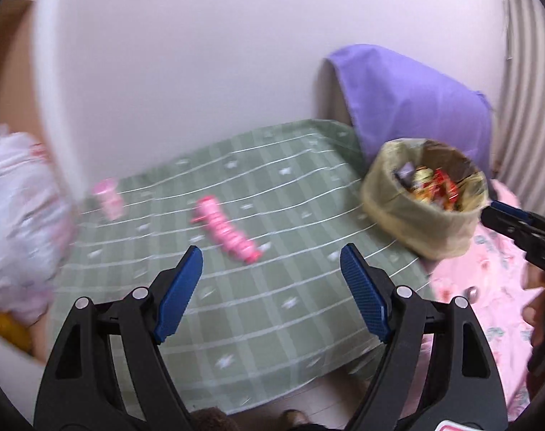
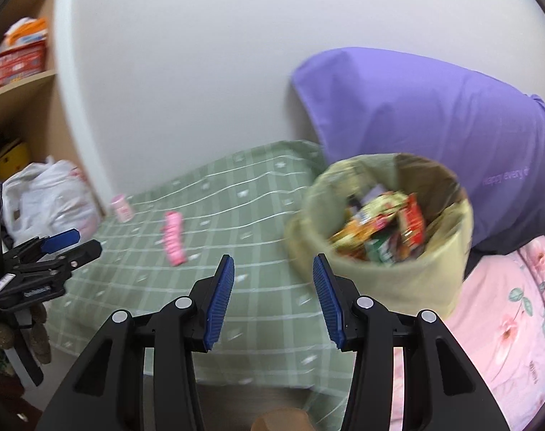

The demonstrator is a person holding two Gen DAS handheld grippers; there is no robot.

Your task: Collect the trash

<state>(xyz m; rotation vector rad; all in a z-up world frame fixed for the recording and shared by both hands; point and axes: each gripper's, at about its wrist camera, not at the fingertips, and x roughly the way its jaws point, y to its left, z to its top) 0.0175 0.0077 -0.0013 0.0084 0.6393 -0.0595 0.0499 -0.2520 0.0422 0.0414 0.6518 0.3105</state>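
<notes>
Both the left gripper (image 1: 271, 269) and the right gripper (image 2: 273, 280) hung above the green checked bed (image 1: 272, 305), jaws spread and empty. A pink wrapper (image 1: 225, 230) and a smaller pink packet (image 1: 109, 197) lay on the bed, well apart from the lined bin (image 2: 383, 230) full of wrappers.

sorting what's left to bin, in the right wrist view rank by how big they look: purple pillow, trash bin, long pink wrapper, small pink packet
1. purple pillow
2. trash bin, though it sits nearer the camera, so this gap is unsure
3. long pink wrapper
4. small pink packet, farther off, so possibly closer in true size
</notes>
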